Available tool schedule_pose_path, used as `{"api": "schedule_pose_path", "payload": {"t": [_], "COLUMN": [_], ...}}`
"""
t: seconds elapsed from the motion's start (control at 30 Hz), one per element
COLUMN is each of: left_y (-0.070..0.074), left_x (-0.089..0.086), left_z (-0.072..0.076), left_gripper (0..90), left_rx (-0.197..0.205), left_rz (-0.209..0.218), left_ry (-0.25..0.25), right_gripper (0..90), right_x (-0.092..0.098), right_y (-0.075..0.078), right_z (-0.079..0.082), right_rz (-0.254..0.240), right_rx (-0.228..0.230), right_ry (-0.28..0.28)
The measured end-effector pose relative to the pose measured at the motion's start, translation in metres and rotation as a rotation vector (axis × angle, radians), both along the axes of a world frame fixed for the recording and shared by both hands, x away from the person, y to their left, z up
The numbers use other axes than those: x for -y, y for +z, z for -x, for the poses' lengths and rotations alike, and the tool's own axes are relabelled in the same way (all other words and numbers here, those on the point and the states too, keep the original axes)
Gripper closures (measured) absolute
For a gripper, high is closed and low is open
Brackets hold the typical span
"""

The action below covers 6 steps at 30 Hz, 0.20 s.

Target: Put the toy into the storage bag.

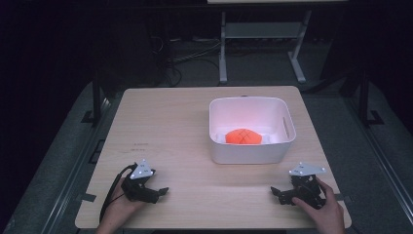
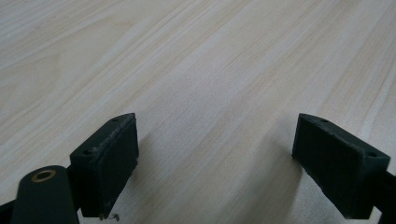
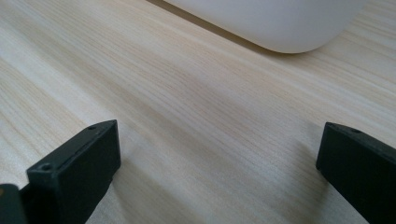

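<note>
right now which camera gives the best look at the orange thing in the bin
The high view: it looks down into the white bin and shows the orange object lying on its floor. The right gripper view catches just the bin's outer wall; the left gripper view faces bare tabletop.

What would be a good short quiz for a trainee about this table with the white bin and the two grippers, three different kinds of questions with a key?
1. True or false: the orange object lies inside the white bin.
2. Multiple choice: the left gripper is a) shut on the orange object, b) open above bare wood, c) inside the bin.
3. Fill in: the bin stands nearer the ___ gripper.

Key
1. True.
2. b: in the left gripper view the jaws stand wide apart with nothing but the wooden table between them.
3. Right: the right gripper faces the bin's rounded corner, seen in the right gripper view.
</note>
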State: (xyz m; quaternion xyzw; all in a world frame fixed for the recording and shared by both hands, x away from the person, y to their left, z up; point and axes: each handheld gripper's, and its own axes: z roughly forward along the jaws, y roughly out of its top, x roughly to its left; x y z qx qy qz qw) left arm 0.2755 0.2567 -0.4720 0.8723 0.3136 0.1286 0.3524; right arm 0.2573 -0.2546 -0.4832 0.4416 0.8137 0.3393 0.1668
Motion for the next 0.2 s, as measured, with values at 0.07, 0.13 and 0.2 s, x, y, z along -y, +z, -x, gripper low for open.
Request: {"api": "schedule_pose_path", "payload": {"t": [0.07,0.13,0.2], "left_y": [-0.0011,-0.0026,-0.0029], "left_x": [-0.0012,-0.0022,-0.0027], "left_z": [0.0003,0.0008,0.0010], "left_gripper": [13.1,12.9,12.9], "left_rx": [0.010,0.018,0.021], "left_rz": [0.008,0.022,0.024], "left_ry": [-0.005,-0.009,-0.010], "right_gripper": [0.0,0.0,0.0], "right_x": [0.0000,0.0000,0.0000], "right_y": [0.0000,0.0000,0.0000], "right_z": [0.0000,0.0000,0.0000], "right_rz": [0.000,0.000,0.000], "right_rx": [0.000,0.000,0.000], "right_ry": [0.000,0.000,0.000]}}
